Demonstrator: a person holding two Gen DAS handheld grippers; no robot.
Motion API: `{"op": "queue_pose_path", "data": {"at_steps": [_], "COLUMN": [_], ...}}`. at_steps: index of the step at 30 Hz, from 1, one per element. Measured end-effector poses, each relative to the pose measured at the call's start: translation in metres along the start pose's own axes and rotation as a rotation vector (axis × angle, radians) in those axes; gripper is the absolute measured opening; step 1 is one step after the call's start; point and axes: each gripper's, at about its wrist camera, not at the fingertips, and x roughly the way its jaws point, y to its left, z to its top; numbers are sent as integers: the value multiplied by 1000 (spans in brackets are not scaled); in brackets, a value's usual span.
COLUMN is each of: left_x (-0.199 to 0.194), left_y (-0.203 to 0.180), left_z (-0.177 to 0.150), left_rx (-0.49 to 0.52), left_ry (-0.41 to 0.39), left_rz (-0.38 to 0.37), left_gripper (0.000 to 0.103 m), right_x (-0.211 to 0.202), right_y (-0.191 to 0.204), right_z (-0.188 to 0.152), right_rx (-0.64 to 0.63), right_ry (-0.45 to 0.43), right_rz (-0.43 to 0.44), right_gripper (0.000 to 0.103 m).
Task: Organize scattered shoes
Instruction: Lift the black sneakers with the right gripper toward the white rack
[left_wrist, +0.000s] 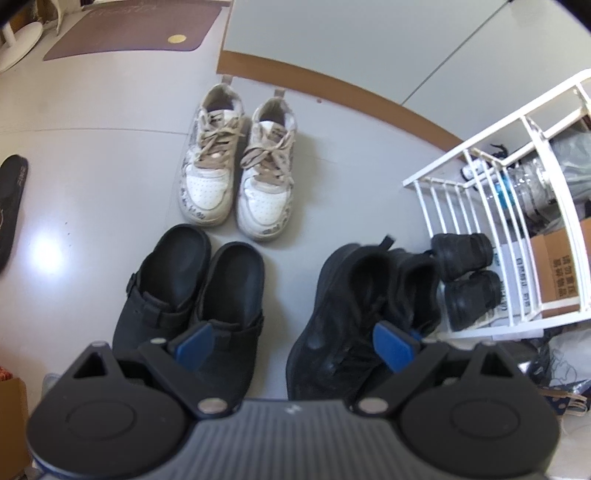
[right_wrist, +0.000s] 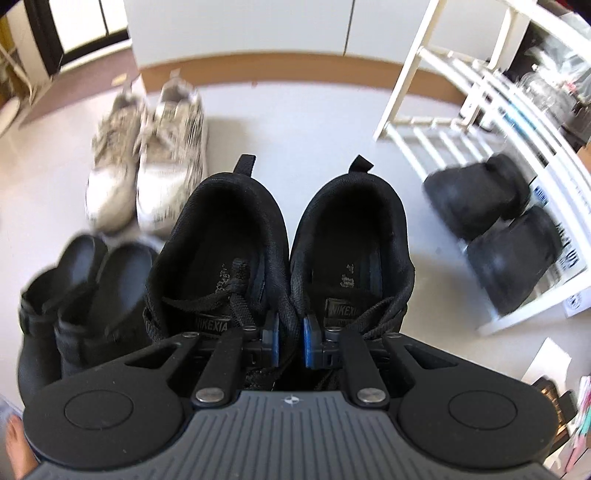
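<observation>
My right gripper (right_wrist: 290, 339) is shut on the inner collars of the pair of black sneakers (right_wrist: 229, 236), pinching both shoes together; they hang side by side, heels away from me. The left wrist view shows the same black sneakers (left_wrist: 354, 306) tilted beside the rack. My left gripper (left_wrist: 295, 343) is open and holds nothing, hovering between those sneakers and a pair of black clogs (left_wrist: 192, 291) on the floor. White sneakers (left_wrist: 236, 162) stand paired near the wall. Two small black shoes (left_wrist: 465, 273) sit at the foot of the white rack (left_wrist: 480, 155).
The white rack (right_wrist: 406, 81) on the right holds a cardboard box (left_wrist: 554, 266) and bottles. A dark insole (left_wrist: 11, 206) lies at the far left, a brown mat (left_wrist: 133, 29) at the back. A person's bare foot (right_wrist: 14, 443) shows at the lower left.
</observation>
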Motion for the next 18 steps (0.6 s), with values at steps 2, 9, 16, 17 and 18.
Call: {"op": "queue_pose_path", "data": {"at_steps": [2,9,16,17,18], "left_x": [-3,-10,-10,-10,-9], "left_y": [-2,-12,-12,-11,-11], "left_z": [1,5,5,5,5], "left_rx": [-4,4,8,3,3], "left_ry": [-5,-22,-23,-23,-22], "left_rz": [-13,-51,-47,-47,-45], "left_gripper": [95,95,95,95,95], "right_x": [-16,-52,-51,-49,-48], "right_y": [-12,-50,-85,-89,-94], "right_z": [17,66,92,94,97], "right_rx": [12,71,131,142,155], "right_ry": [-25,-92,-114,-115,-117], "right_rz": [-4,-53,-105,-109,-114], "right_gripper": [14,13,13,13,13]}}
